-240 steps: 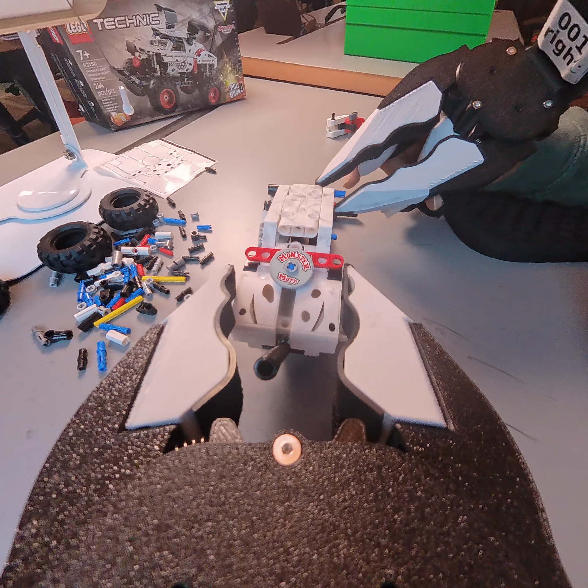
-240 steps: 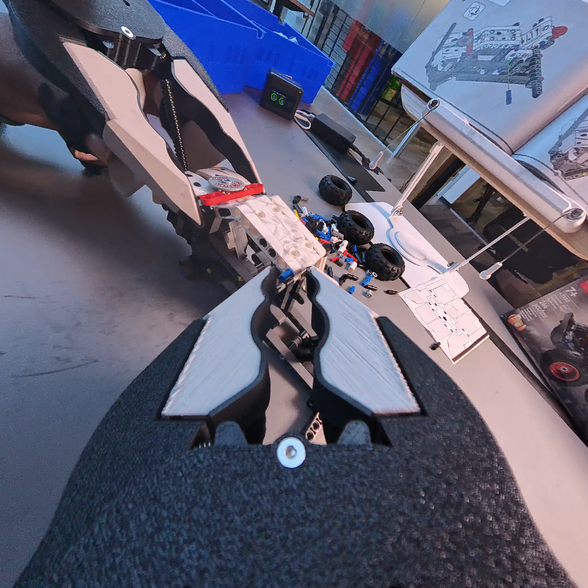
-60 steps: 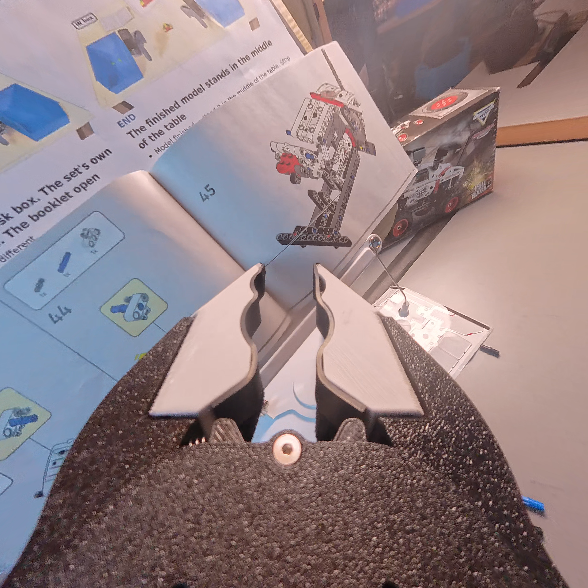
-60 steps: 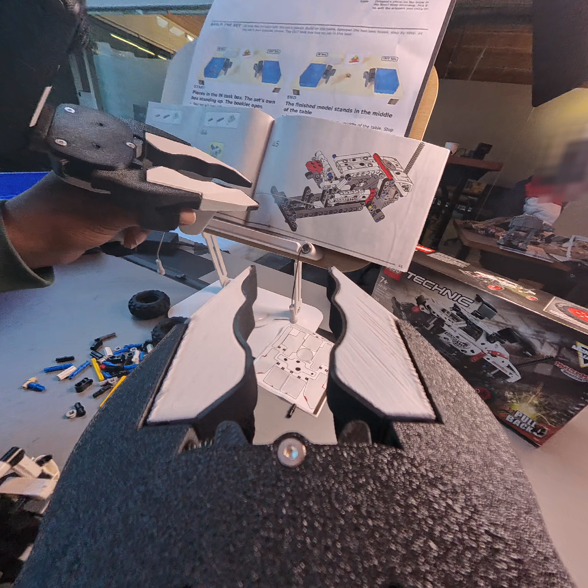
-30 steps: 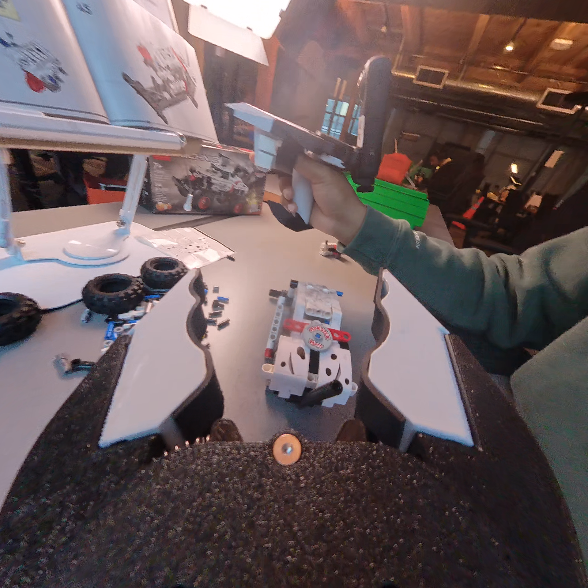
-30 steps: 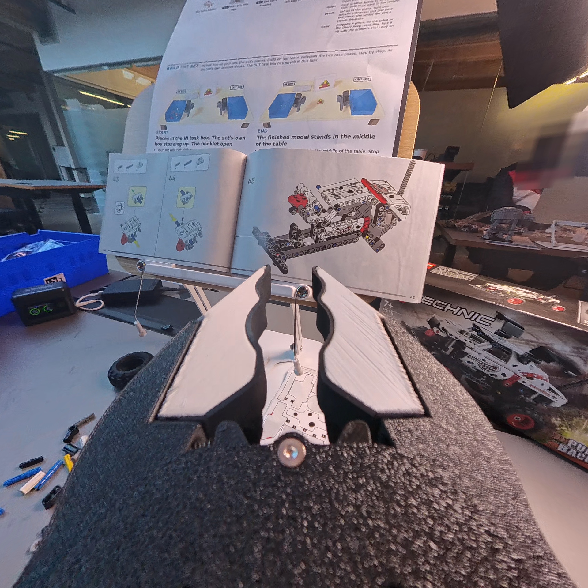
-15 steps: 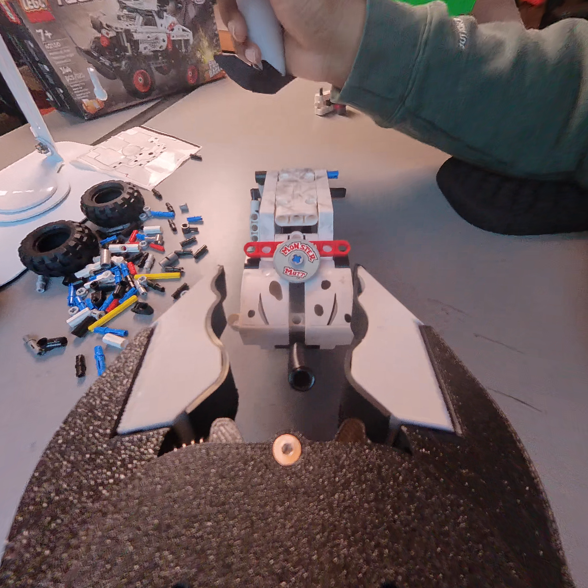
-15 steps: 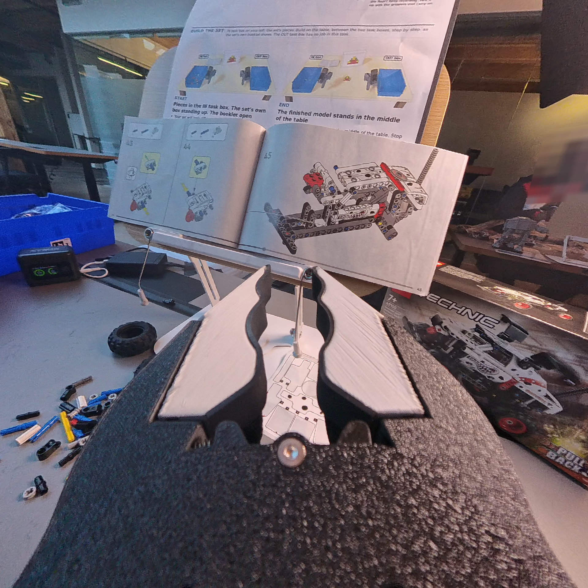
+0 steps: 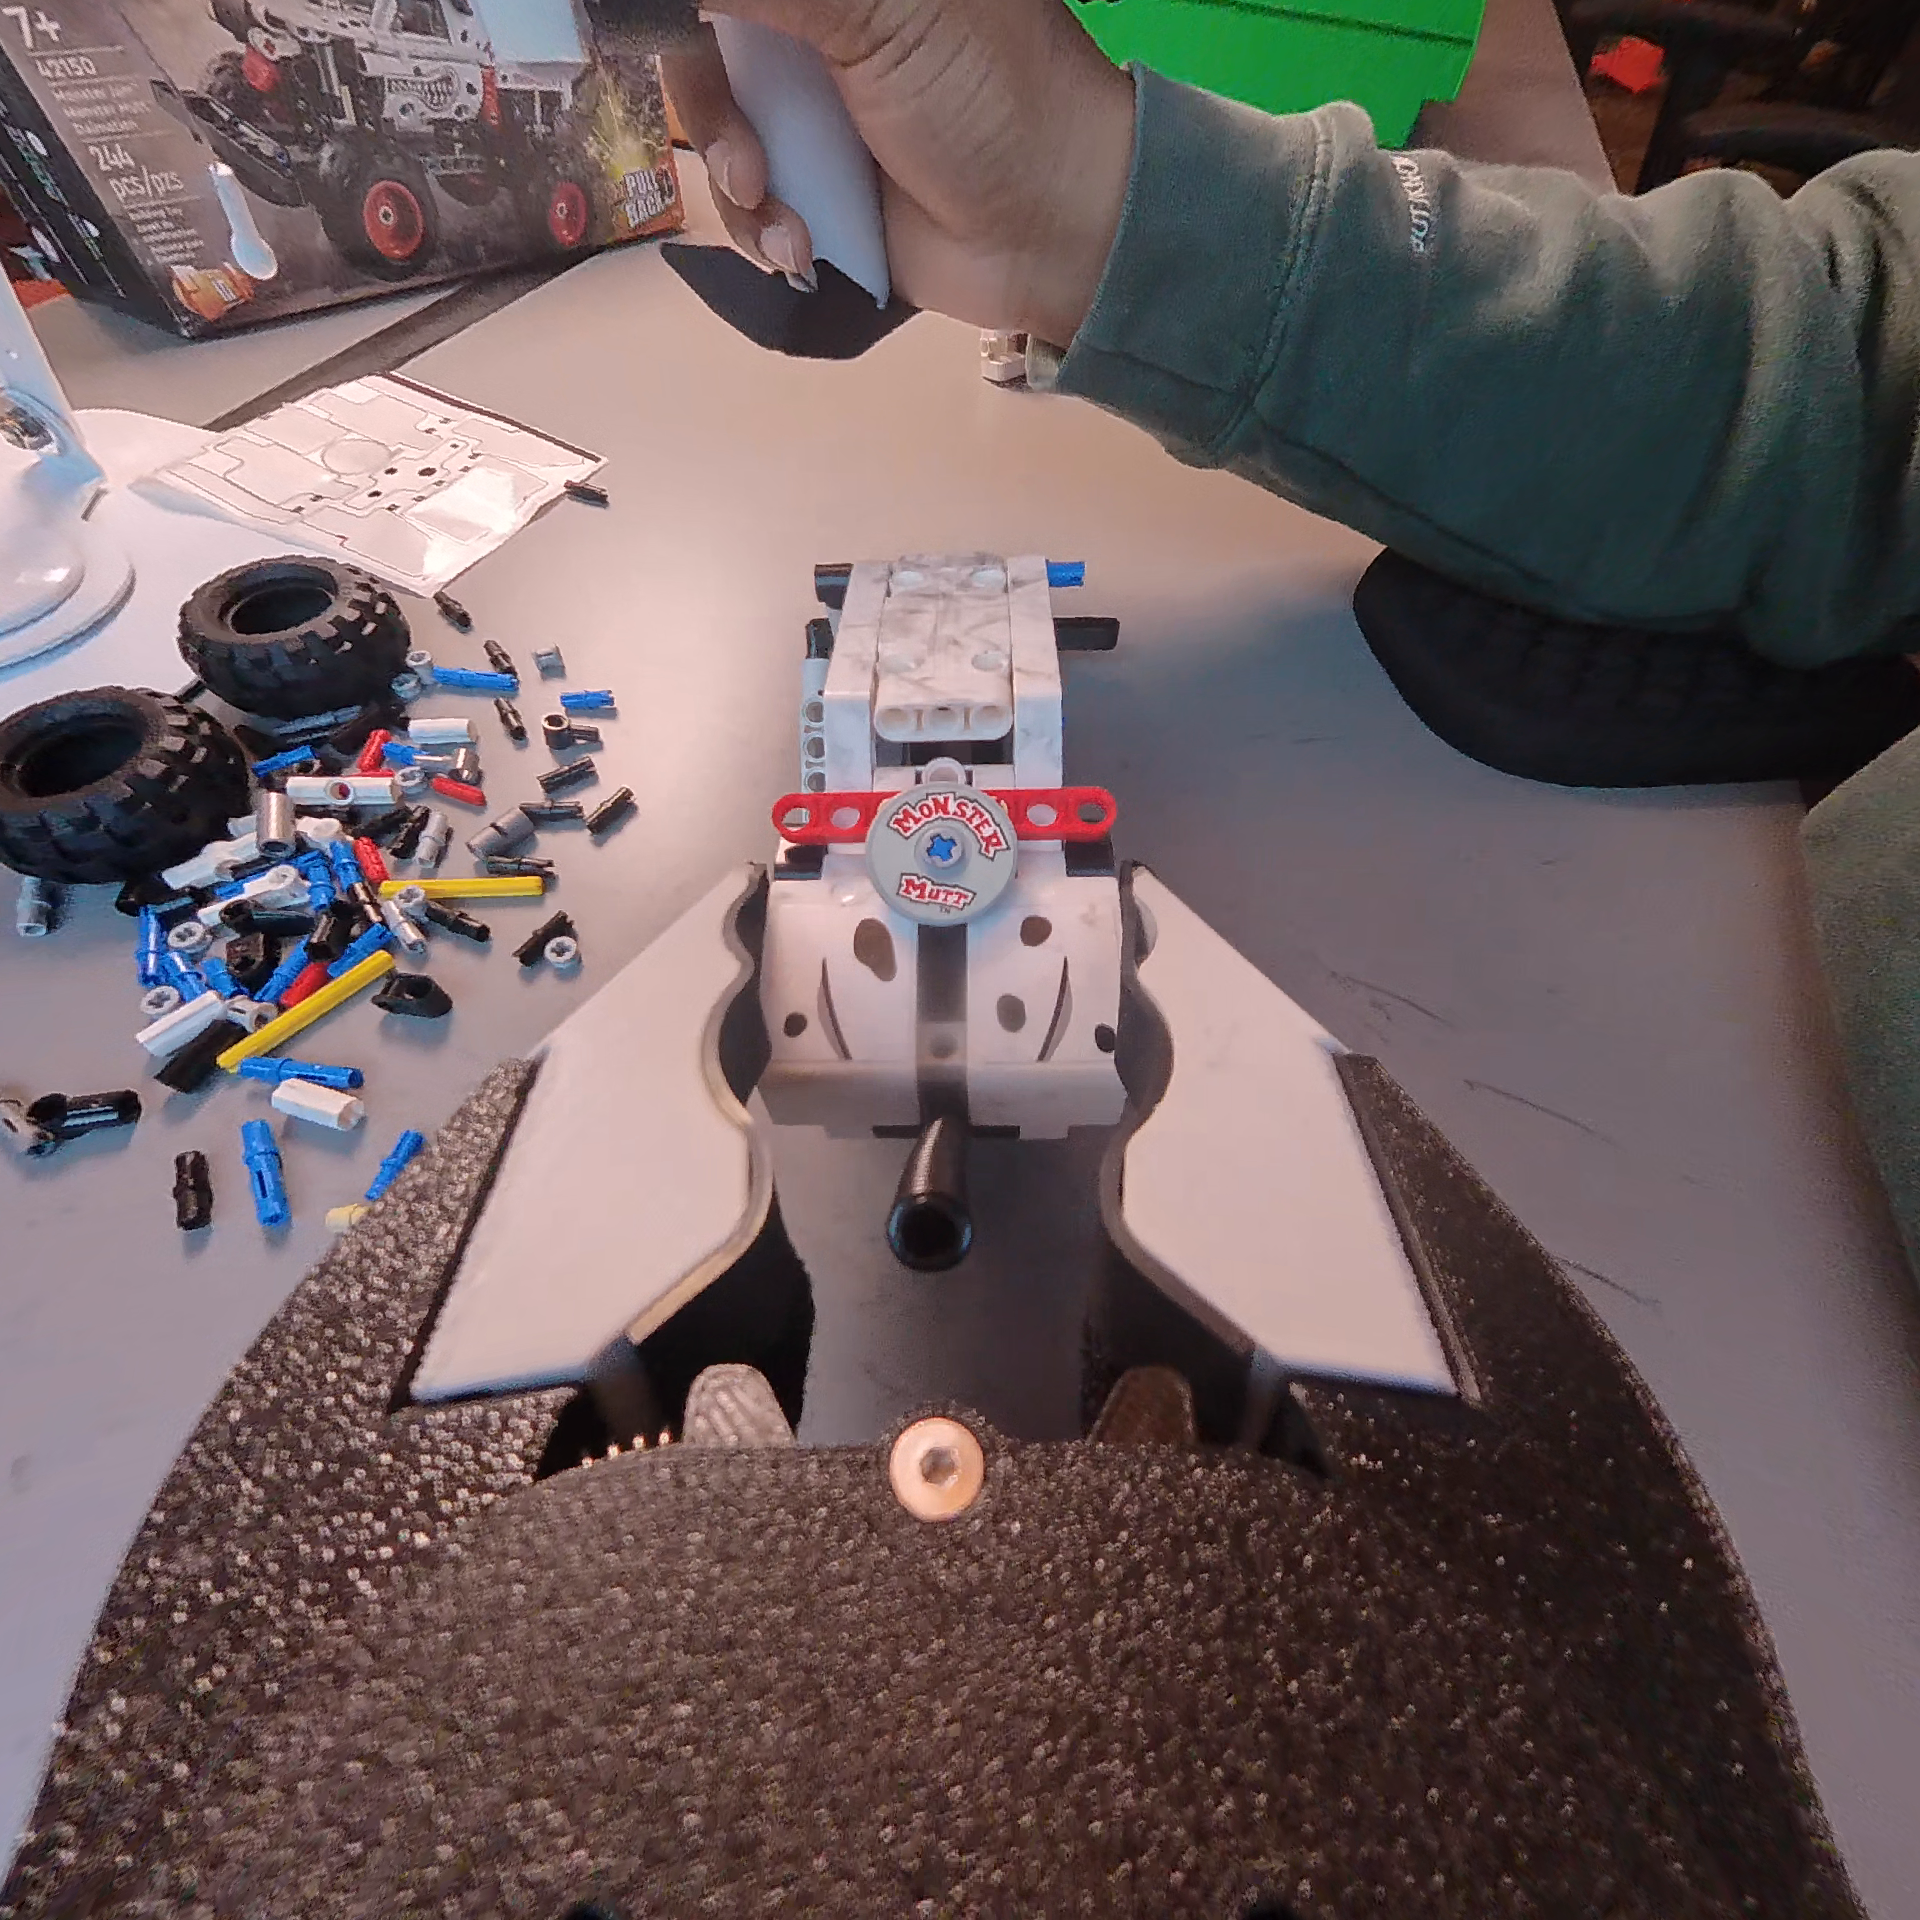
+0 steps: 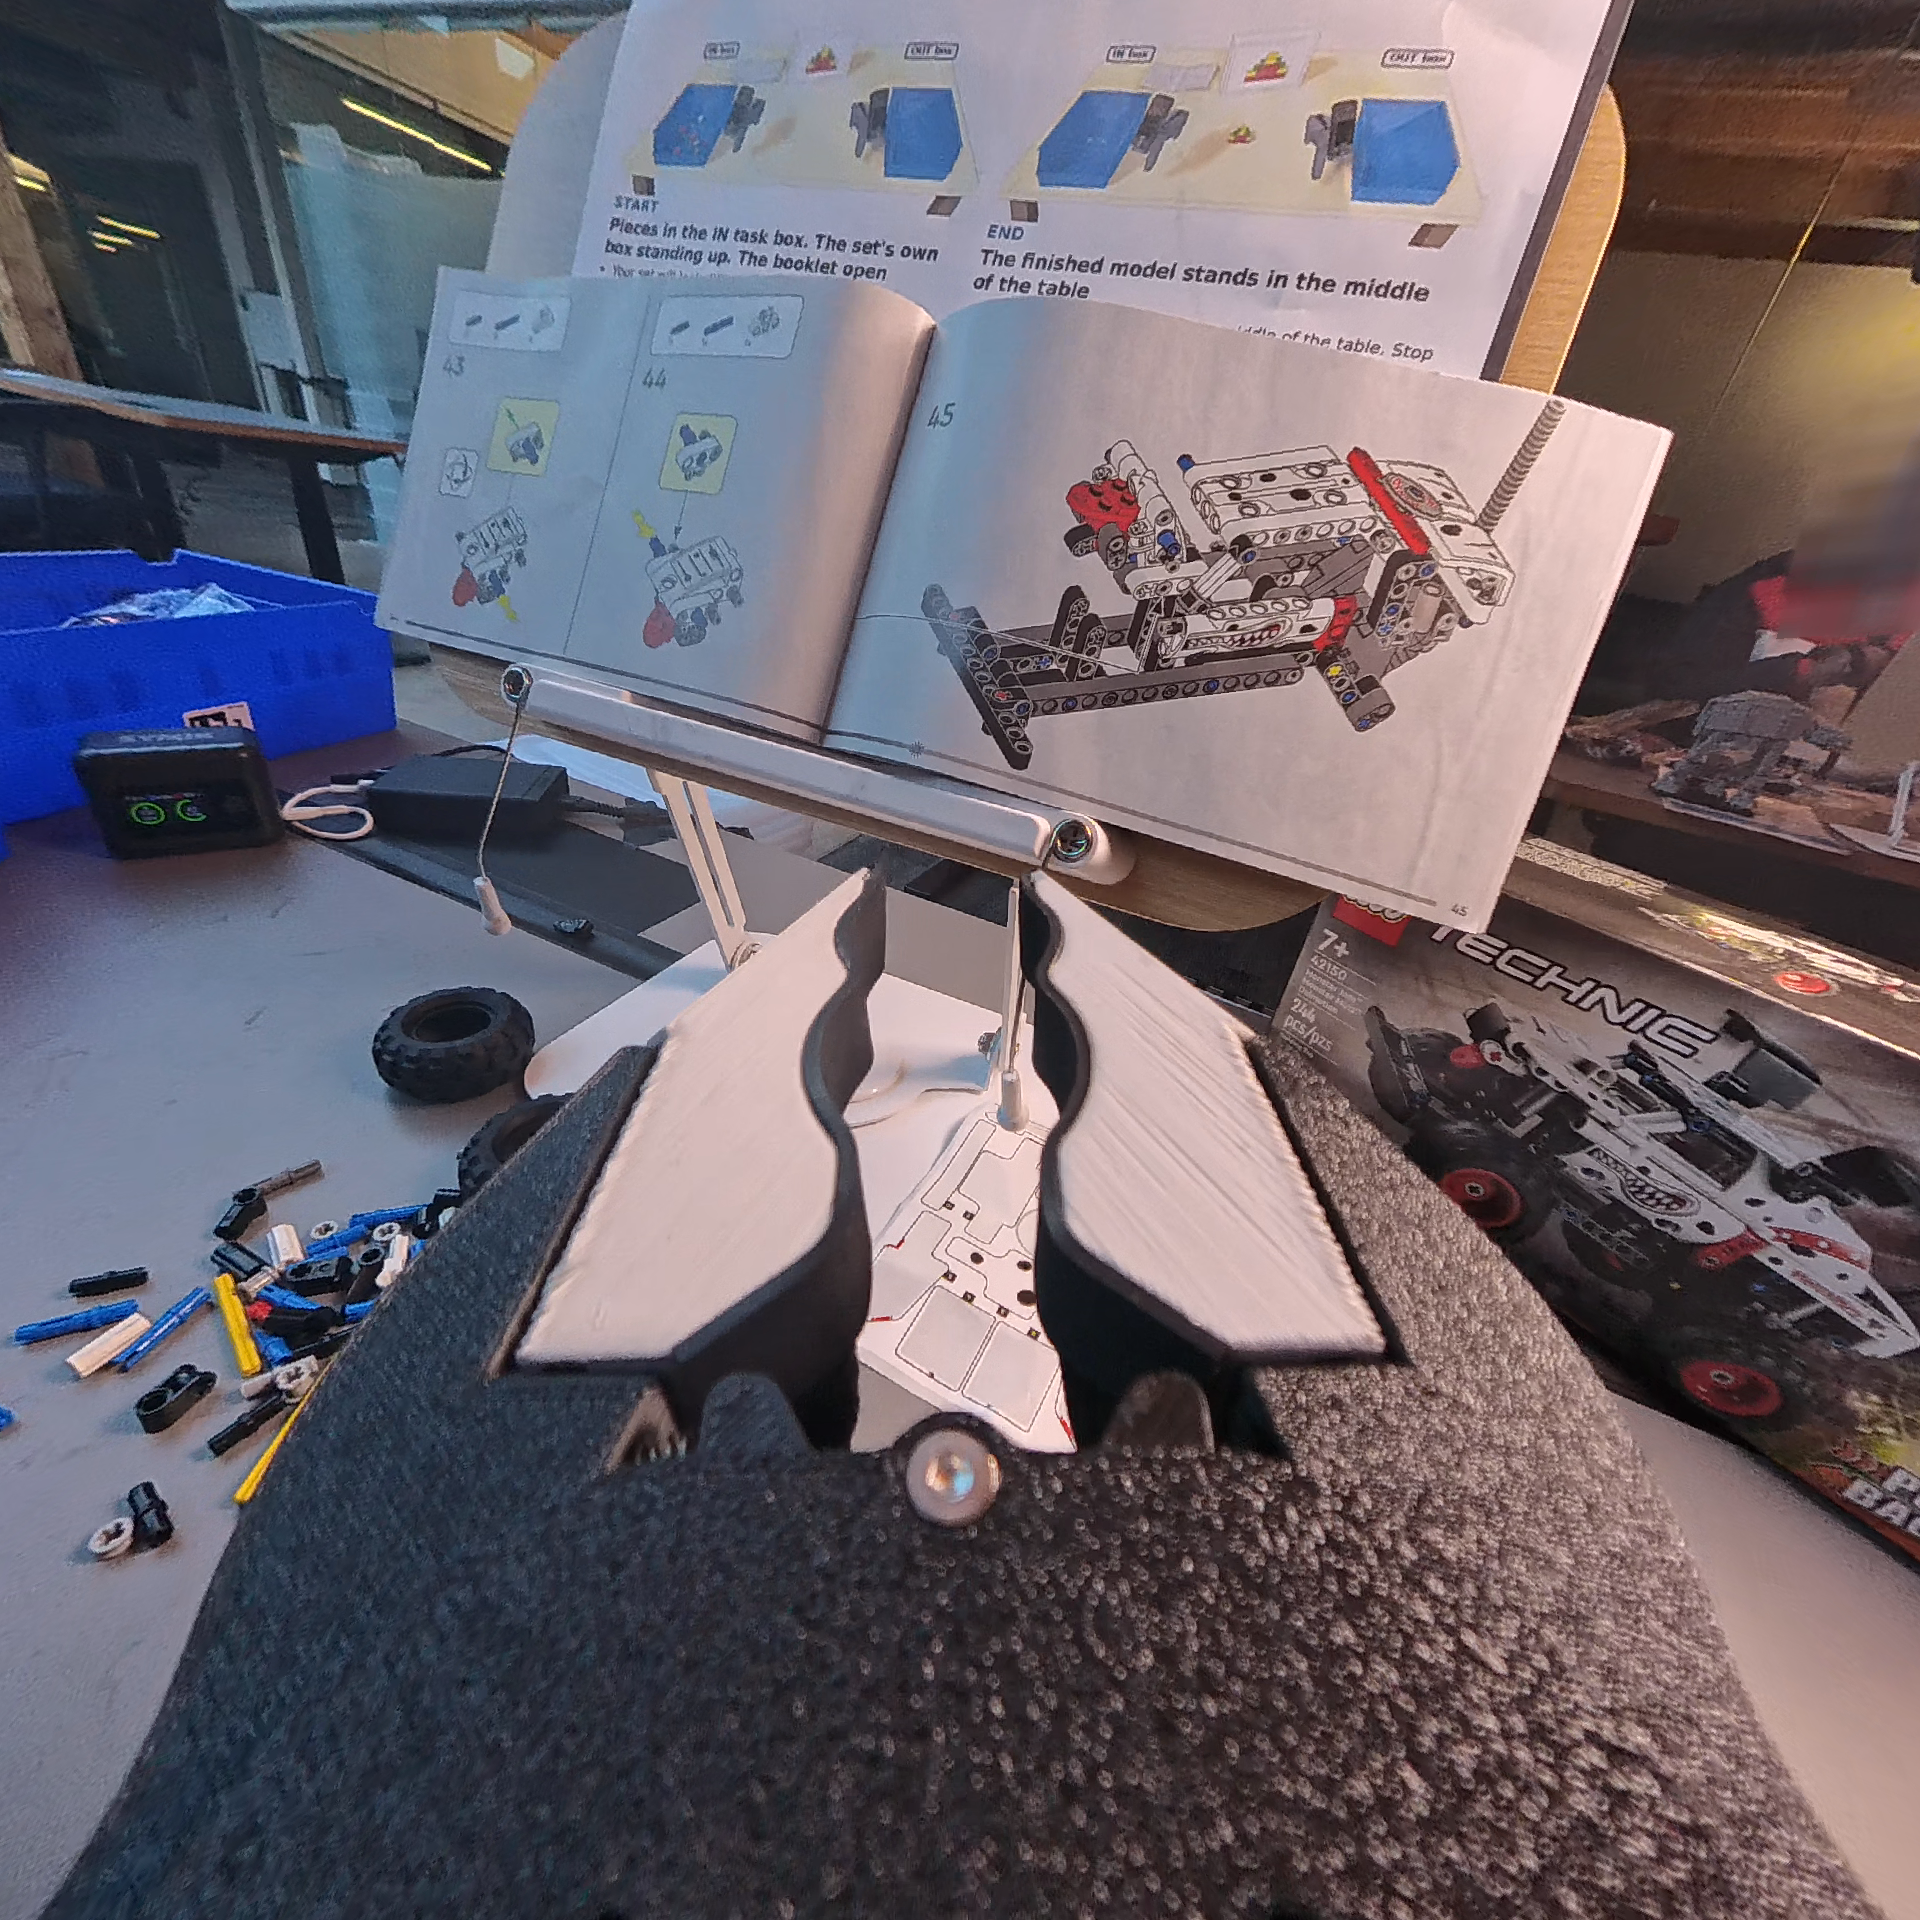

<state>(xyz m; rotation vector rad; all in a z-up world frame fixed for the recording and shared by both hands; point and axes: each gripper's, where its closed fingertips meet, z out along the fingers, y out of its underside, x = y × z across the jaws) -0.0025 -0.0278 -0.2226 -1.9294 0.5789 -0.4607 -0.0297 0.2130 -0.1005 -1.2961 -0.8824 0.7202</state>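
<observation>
I'm closing my left claw [image 9: 940, 914] around the near end of the white brick truck body [image 9: 940, 831], fingers straddling its spotted hood and touching or nearly touching both sides; it's sitting mid-bench [image 9: 1351, 1039]. It looks light, rigid plastic, snap-fitted, so parts could pop off: best gripped across the flat hood sides, not the red beam [image 9: 1060, 808] or the black tube [image 9: 928, 1195] sticking toward me. My right claw [image 10: 951, 894] is hanging in the air, jaws a narrow gap apart, holding nothing, pointing at the open booklet [image 10: 1039, 540] on its stand. Loose pins [image 9: 312, 914] and two tyres [image 9: 197, 707] are lying to the left, the set box [image 9: 343, 145] far left. Versus half a second ago, my left claw is now further forward around the hood and narrower; the right is closer to the booklet.
</observation>
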